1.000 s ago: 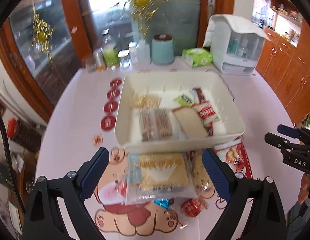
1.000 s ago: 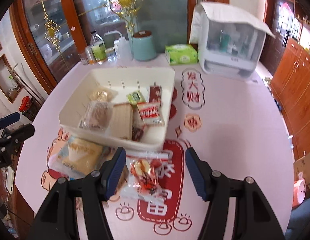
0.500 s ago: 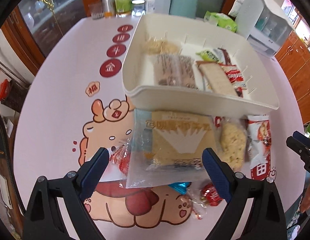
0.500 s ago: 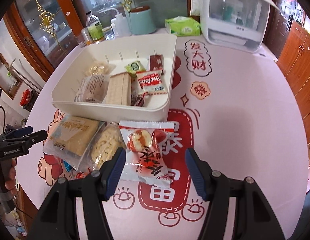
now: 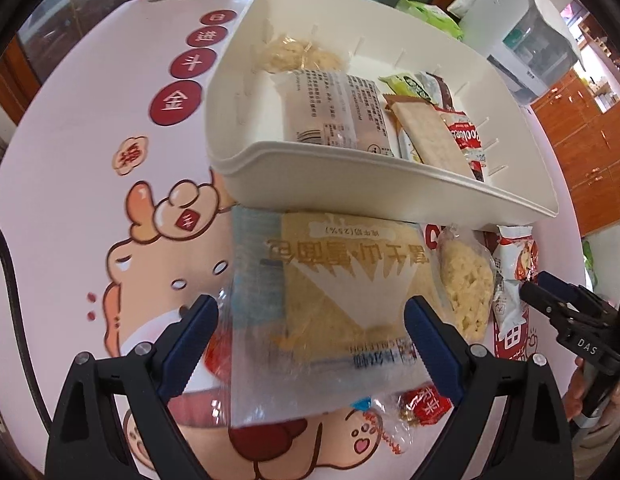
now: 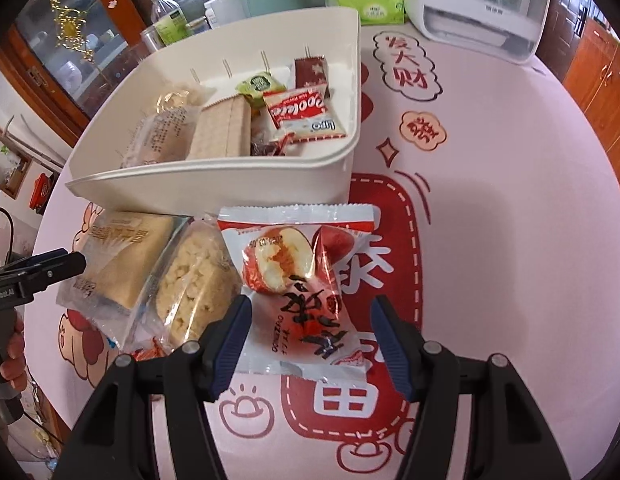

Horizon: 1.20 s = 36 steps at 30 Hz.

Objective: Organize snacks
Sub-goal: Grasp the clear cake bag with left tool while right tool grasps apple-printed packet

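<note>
Through the left wrist camera we see our left gripper (image 5: pixel 310 336) with jaws wide, straddling a clear bread pack (image 5: pixel 338 280) that lies flat on the pink cloth (image 5: pixel 69 160) just in front of the white bin (image 5: pixel 390 188). We cannot tell if the pads touch the pack. Beside the bread, to its right, lies a crumbly cake pack (image 5: pixel 468 284), then a red-and-white bun pack (image 5: pixel 514 276), with small red candies (image 5: pixel 424 402) near the bread's close edge. Inside the bin we see a printed clear pack (image 5: pixel 342 112), a tan wafer (image 5: pixel 426 132) and a red-and-white sachet (image 5: pixel 468 140). Our right gripper (image 5: pixel 550 296) shows at the far right edge; from here we cannot tell its jaws. Through the right wrist camera our right gripper (image 6: pixel 310 344) has jaws wide on either side of the bun pack (image 6: pixel 301 292), gripping nothing. To its left lie the cake pack (image 6: pixel 193 280) and the bread pack (image 6: pixel 117 260), all just before the bin (image 6: pixel 213 178). Our left gripper (image 6: pixel 41 268) reaches in from the left edge beside the bread. Behind the bin stand a tissue pack (image 6: pixel 366 4) and a white appliance (image 6: pixel 478 4).
</note>
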Motion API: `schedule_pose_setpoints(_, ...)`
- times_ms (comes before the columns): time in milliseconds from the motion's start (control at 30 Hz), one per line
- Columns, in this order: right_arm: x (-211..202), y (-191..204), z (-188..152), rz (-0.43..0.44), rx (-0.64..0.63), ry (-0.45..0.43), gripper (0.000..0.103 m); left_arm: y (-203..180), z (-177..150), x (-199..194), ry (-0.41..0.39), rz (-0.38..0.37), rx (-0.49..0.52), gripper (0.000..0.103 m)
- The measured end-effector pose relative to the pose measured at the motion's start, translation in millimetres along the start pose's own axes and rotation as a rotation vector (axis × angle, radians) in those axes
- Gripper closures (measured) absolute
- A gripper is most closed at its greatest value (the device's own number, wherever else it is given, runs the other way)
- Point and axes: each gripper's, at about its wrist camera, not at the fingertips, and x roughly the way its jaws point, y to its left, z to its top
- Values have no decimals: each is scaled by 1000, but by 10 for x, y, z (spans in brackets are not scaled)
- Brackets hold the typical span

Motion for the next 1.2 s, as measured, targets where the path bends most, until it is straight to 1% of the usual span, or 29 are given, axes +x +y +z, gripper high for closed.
schedule_pose_setpoints(67,54,3,4,10,14,4,41,-17,40,83,17,-5,15,9)
schedule_pose_setpoints(167,103,20,29,26,31,3,41,-90,100,171,22,-1,60,9)
schedule_pose_setpoints(333,208,86,54,40,51,13,41,-236,182,324,58,-33,106,9)
schedule_pose_setpoints(400,283,111,54,22,60,26,41,-283,195,375,71,-46,118,9)
schedule_pose_setpoints(467,343,100,36,10,72,36,41,-333,204,408,70,-44,130,6)
schedule_pose_setpoints(633,351,97,19,10,89,16,42,-426,235,483,71,-31,130,5)
schedule_pose_setpoints(700,342,126,14,-1,75,9,44,-462,234,482,70,-17,138,11)
schedule_pose_setpoints(733,333,148,10,-8,65,3,45,-496,235,477,64,0,149,21)
schedule_pose_setpoints(767,327,173,5,-19,54,-1,46,-529,236,445,52,13,161,39)
schedule_pose_setpoints(800,324,187,6,-24,47,-5,47,-551,246,417,40,31,171,49)
schedule_pose_setpoints(867,315,212,0,-47,37,-14,50,-524,257,375,34,56,156,86)
schedule_pose_setpoints(900,308,215,-3,-55,35,-19,51,-478,268,339,26,62,139,93)
schedule_pose_setpoints(933,298,215,-8,-53,33,-22,52,-460,267,314,22,58,134,97)
schedule_pose_setpoints(1100,268,225,-38,-38,30,-24,57,-435,131,123,-21,100,145,99)
schedule_pose_setpoints(1200,173,236,-77,-17,25,-35,59,-434,28,-150,-79,91,148,99)
